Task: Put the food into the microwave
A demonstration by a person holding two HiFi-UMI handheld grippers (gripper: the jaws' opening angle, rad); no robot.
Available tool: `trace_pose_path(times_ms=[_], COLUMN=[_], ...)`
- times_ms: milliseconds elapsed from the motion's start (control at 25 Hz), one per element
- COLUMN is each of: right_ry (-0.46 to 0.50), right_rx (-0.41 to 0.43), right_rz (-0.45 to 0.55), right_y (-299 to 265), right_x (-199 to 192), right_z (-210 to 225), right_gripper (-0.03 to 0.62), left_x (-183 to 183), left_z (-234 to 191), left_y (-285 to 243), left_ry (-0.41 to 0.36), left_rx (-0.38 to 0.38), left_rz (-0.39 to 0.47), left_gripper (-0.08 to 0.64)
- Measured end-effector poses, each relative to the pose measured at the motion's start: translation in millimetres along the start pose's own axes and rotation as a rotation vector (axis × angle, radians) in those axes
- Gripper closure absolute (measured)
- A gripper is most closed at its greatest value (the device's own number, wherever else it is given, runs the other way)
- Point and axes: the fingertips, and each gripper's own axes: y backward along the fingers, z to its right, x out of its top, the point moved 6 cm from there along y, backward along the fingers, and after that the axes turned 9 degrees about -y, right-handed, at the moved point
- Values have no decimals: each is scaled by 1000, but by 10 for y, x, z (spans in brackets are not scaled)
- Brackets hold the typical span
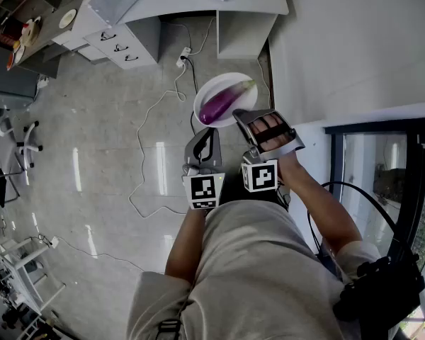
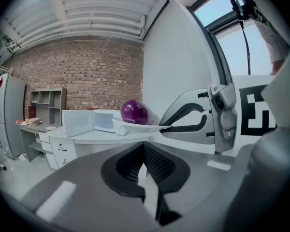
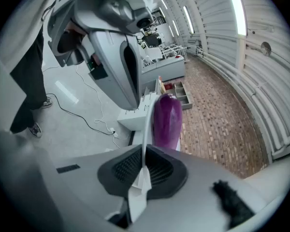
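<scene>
Purple eggplant (image 1: 225, 100) on white plate (image 1: 214, 87), R gripper (image 1: 239, 117) clamping rim.

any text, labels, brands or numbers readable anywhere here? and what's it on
No readable text anywhere.
left marker cube: black-and-white square pattern, no letters.
right marker cube: same kind of pattern.
microwave: any label too small to read.
plate: unprinted.
</scene>
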Motion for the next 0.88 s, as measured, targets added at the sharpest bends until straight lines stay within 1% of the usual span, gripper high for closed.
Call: trace_pose_path(times_ms=[520,880], right_ry=[-8,-1], right_rx=[-8,-6], right_rz=[9,10], right_y=[-11,-11], right_x=[59,197], right_z=[-1,-20], right_gripper=[569,569], left_x=[-37,-82], left_z=[-30,-101], left_y=[46,156], left_ry=[7,17], left_rx=[4,15], left_rz=[-6,-1], left_gripper=[552,552])
